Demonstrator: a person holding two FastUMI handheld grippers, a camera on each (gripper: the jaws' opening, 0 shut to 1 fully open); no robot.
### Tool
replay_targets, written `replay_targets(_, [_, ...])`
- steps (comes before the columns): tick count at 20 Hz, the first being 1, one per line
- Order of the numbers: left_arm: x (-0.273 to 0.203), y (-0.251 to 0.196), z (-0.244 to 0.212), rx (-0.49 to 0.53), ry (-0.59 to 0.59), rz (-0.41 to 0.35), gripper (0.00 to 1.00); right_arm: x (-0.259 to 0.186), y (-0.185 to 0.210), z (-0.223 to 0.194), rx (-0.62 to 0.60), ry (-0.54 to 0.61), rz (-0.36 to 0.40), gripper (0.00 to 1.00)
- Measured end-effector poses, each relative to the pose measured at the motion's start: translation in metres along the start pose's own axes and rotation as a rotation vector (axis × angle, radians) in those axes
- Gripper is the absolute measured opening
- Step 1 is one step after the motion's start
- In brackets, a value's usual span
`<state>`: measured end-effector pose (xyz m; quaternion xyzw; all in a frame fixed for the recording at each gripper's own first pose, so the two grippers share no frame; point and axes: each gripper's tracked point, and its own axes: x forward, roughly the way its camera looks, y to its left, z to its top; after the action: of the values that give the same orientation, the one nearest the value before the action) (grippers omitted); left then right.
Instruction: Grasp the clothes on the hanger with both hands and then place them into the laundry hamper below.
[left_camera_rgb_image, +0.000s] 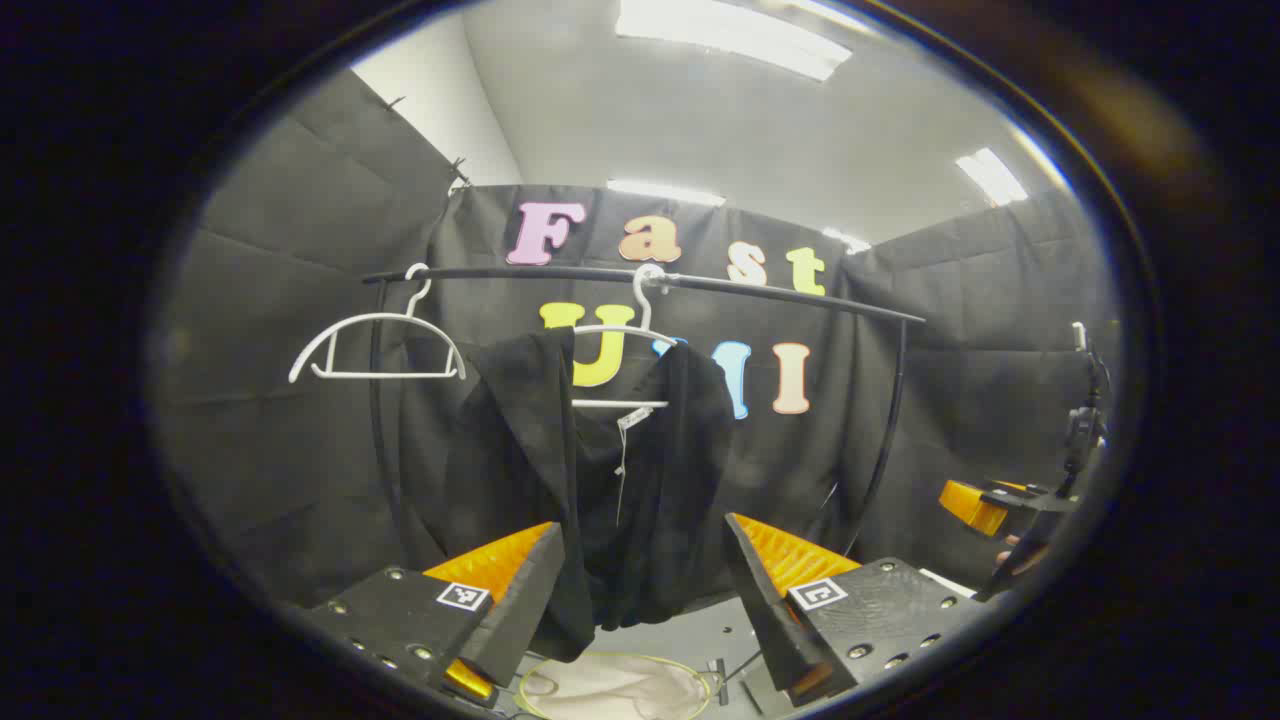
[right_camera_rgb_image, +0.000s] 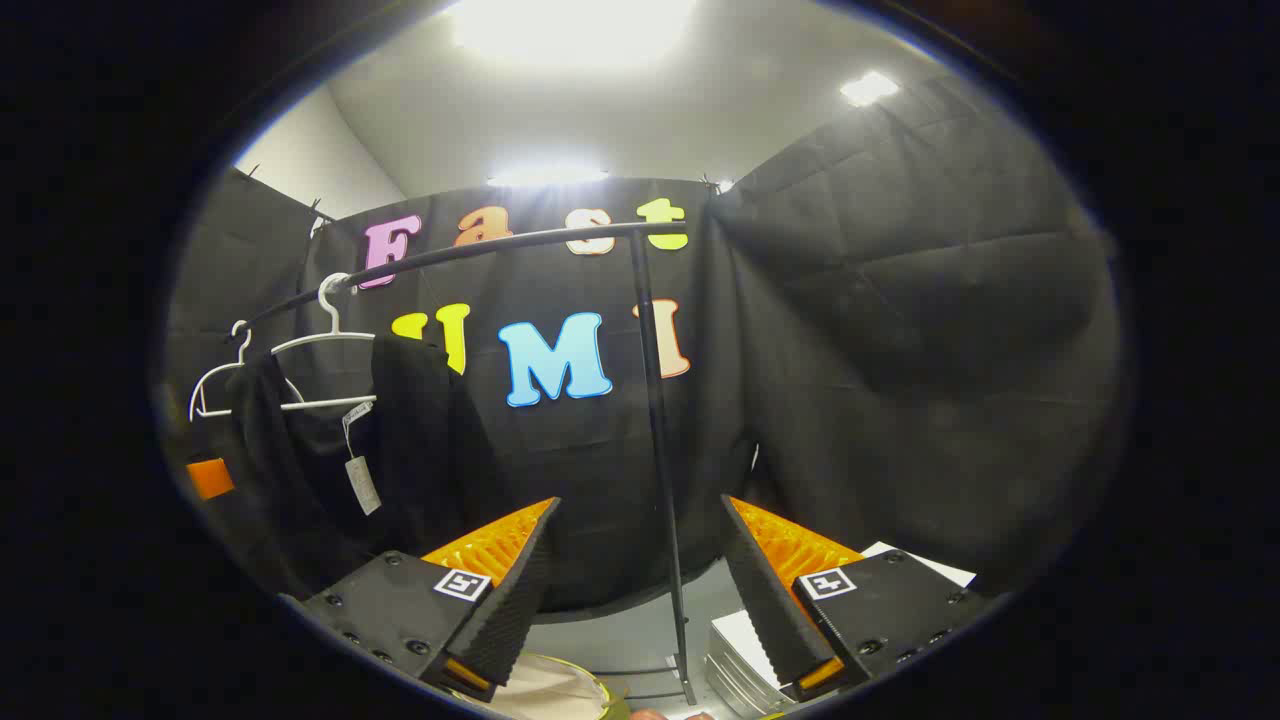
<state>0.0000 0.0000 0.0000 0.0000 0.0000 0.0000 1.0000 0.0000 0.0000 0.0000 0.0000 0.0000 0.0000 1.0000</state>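
A black garment (left_camera_rgb_image: 600, 480) hangs open-fronted on a white hanger (left_camera_rgb_image: 625, 335) at the middle of a black rail (left_camera_rgb_image: 640, 277). My left gripper (left_camera_rgb_image: 645, 590) stands open just in front of it, its fingers to either side of the garment's lower part and not pressing on it. The cream hamper (left_camera_rgb_image: 610, 685) sits on the floor below. In the right gripper view the same garment (right_camera_rgb_image: 400, 450) with a paper tag hangs at the left. My right gripper (right_camera_rgb_image: 640, 590) is open and faces the rack's right post (right_camera_rgb_image: 655, 430). The right gripper (left_camera_rgb_image: 1000, 505) also appears at the far right of the left gripper view.
An empty white hanger (left_camera_rgb_image: 375, 345) hangs at the left end of the rail. A stack of white items (right_camera_rgb_image: 745, 650) lies on the floor by the rack's right foot. The hamper rim (right_camera_rgb_image: 545, 690) shows at the bottom of the right gripper view.
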Motion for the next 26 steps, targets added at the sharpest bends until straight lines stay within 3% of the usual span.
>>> replay_targets(15, [-0.013,0.010,0.003,0.071,-0.017,0.056,0.92,-0.006,0.012,-0.007,-0.014,0.012,0.052,0.96])
replay_targets(16, [-0.015,0.011,0.002,0.072,-0.015,0.065,0.92,-0.006,0.014,-0.009,-0.011,0.018,0.053,0.92])
replay_targets(19, [-0.024,0.016,0.009,0.067,-0.020,0.098,0.92,-0.006,0.023,-0.010,-0.006,0.031,0.066,0.96])
replay_targets(26, [-0.016,0.024,0.020,0.058,-0.024,0.163,0.92,0.017,0.057,0.004,-0.028,0.020,0.153,0.96])
